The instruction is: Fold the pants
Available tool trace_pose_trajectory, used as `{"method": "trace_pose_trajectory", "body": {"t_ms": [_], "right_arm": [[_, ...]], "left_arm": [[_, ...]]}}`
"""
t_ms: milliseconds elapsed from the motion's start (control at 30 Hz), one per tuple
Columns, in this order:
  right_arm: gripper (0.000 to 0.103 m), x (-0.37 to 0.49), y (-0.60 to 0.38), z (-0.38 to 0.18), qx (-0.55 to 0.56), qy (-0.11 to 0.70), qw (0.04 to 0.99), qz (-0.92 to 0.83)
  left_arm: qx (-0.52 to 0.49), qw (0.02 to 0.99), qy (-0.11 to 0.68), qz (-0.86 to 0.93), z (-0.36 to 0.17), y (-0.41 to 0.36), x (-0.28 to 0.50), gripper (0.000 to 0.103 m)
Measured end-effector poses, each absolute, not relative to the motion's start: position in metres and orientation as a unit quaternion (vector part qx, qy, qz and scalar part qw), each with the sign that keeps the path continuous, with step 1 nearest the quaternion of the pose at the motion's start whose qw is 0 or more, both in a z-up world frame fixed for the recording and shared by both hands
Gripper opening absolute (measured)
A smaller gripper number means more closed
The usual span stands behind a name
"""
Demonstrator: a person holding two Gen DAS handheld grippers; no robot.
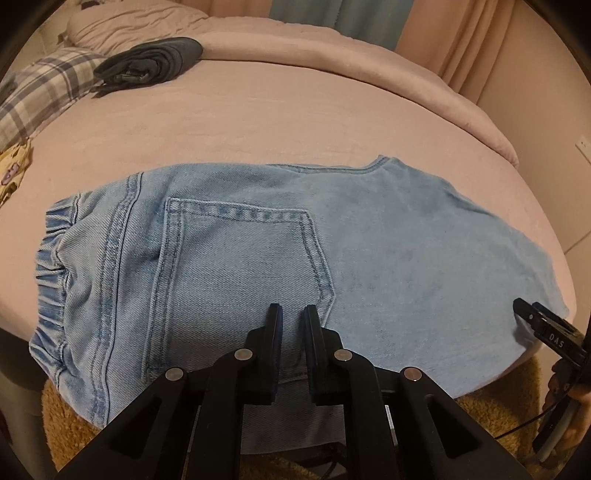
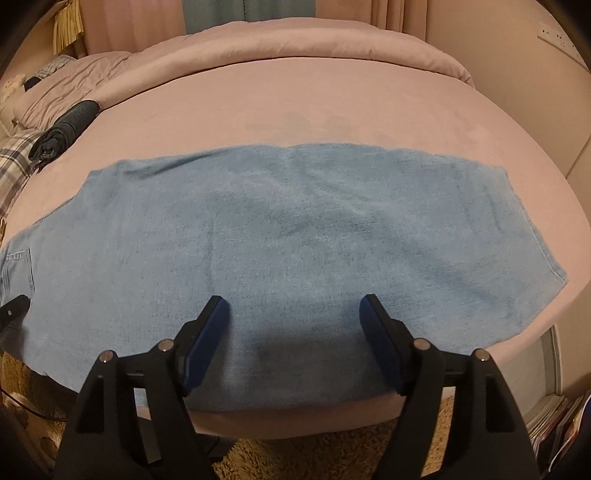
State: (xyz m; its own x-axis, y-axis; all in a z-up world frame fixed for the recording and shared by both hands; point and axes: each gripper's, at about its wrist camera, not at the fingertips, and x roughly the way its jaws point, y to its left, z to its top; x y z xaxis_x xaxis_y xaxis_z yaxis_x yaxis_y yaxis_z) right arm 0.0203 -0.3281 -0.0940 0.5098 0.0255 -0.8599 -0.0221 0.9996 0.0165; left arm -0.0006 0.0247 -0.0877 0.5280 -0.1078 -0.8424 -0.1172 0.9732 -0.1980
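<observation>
Light blue jeans (image 1: 258, 251) lie flat across the near edge of the pink bed (image 1: 295, 122), folded lengthwise, elastic waistband at the left, back pocket facing up. The legs (image 2: 295, 236) stretch to the right, hem near the bed's right side. My left gripper (image 1: 293, 314) hovers over the pocket's lower corner, jaws nearly closed with a narrow gap and nothing between them. My right gripper (image 2: 293, 302) is wide open over the leg's near edge; its fingertip also shows in the left wrist view (image 1: 524, 308).
A folded dark grey garment (image 1: 147, 62) lies at the far left of the bed. Plaid pillow (image 1: 40, 96) and rumpled pink duvet (image 1: 129, 22) sit behind it. A brown shaggy rug (image 2: 332, 454) covers the floor below. Books (image 2: 561, 417) stand low right.
</observation>
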Motion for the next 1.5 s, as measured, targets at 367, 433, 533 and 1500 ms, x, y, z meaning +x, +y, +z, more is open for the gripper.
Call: {"method": "trace_pose_trajectory", "body": {"t_ms": [367, 433, 533, 1500], "right_arm": [[0.075, 0.007, -0.333, -0.097, 0.008, 0.492, 0.87, 0.015], [0.075, 0.006, -0.334, -0.097, 0.009, 0.492, 0.871, 0.016], [0.075, 0.006, -0.332, -0.097, 0.008, 0.491, 0.871, 0.014], [0.062, 0.008, -0.351, -0.093, 0.048, 0.493, 0.868, 0.014]], "left_arm": [[-0.119, 0.866, 0.486, 0.004, -0.083, 0.02, -0.005, 0.011], [-0.117, 0.866, 0.486, 0.005, -0.083, 0.02, -0.005, 0.011], [-0.113, 0.867, 0.485, 0.007, -0.082, 0.02, -0.006, 0.011], [-0.152, 0.86, 0.479, 0.084, -0.082, 0.071, 0.012, 0.007]]}}
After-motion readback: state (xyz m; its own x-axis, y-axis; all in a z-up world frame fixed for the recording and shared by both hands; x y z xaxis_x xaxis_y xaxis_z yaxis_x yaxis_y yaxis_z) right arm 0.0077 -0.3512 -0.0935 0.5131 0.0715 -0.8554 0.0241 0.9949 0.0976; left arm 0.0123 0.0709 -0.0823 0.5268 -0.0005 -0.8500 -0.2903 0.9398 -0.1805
